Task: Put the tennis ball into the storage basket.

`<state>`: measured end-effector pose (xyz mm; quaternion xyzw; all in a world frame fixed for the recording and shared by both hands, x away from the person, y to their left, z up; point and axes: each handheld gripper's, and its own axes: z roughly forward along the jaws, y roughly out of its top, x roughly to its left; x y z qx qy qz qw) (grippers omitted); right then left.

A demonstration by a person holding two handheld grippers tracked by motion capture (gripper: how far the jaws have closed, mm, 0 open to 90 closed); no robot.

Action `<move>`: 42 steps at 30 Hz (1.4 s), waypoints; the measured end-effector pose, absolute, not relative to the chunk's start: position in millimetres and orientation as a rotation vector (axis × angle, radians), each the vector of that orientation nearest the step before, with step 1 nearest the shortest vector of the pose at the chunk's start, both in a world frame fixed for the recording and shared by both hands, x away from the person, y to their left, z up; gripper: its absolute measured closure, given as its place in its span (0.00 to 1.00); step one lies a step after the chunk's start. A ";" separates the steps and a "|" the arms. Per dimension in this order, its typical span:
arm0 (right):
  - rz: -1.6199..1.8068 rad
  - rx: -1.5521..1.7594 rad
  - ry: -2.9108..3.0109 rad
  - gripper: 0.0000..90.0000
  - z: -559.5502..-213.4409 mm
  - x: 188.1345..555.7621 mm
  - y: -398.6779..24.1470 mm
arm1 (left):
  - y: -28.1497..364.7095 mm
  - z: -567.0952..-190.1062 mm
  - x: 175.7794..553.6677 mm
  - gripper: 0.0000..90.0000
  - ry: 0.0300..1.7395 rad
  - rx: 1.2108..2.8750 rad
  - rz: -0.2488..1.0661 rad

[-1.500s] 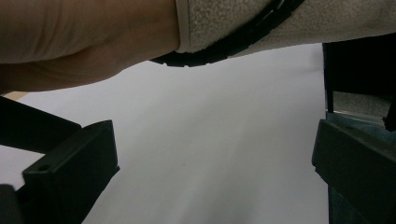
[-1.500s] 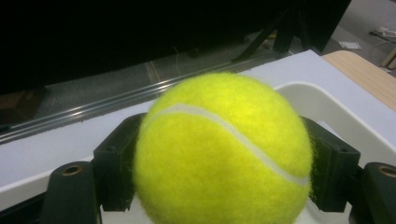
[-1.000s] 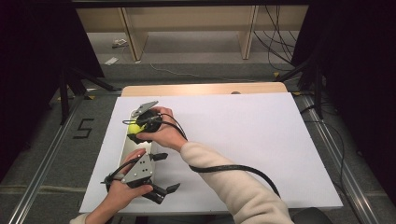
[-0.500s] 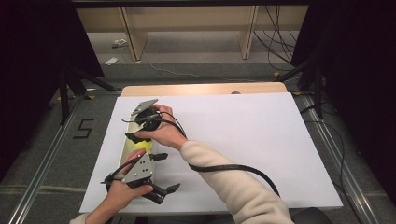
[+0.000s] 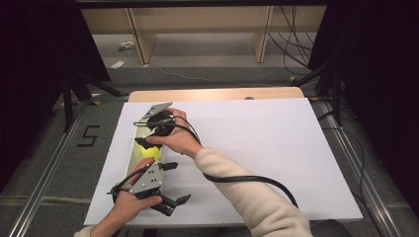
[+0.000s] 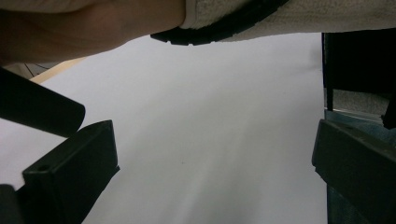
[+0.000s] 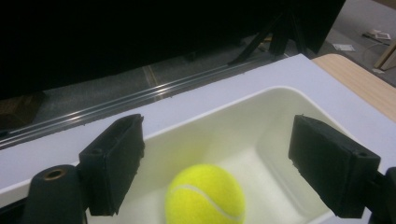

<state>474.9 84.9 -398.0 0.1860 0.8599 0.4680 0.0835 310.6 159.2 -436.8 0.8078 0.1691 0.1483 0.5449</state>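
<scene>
A yellow tennis ball (image 5: 148, 150) lies in a long cream tray (image 5: 134, 148) at the left side of the white table. My right gripper (image 5: 141, 133) hangs just above the tray's far part, reached across by the right hand, and it is open. In the right gripper view the ball (image 7: 205, 196) rests on the tray floor below and between the spread jaws of that gripper (image 7: 229, 168), untouched. My left gripper (image 5: 177, 182) is held low near the table's front left, open and holding nothing, and in its own view the left gripper (image 6: 212, 177) faces bare white table.
The right forearm in a cream sleeve (image 5: 247, 190) and its black cable (image 5: 257, 180) cross the table's front middle. A white sheet (image 5: 276, 148) covers the tabletop, with a wooden strip (image 5: 217, 94) at the far edge. Metal rails (image 5: 44, 168) run along the floor at the left.
The ball was between the right gripper's jaws a second ago. It now lies loose in the tray, nearer the front, and the right gripper stands open above it. The left gripper has barely moved.
</scene>
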 end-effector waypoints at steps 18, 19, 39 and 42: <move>1.407 0.616 2.525 0.22 -393.2 474.5 55.4 | 158.7 -437.0 310.8 0.00 0.402 1.917 0.350; 1.402 0.619 2.531 0.22 -393.1 474.4 53.7 | 158.8 -437.0 310.8 0.00 0.403 1.917 0.350; 1.413 0.634 2.499 0.22 -388.9 467.1 32.3 | 159.5 -436.7 311.0 0.00 0.404 1.915 0.352; 1.405 0.636 2.500 0.22 -389.2 467.1 28.4 | 159.4 -436.9 311.1 0.00 0.405 1.914 0.351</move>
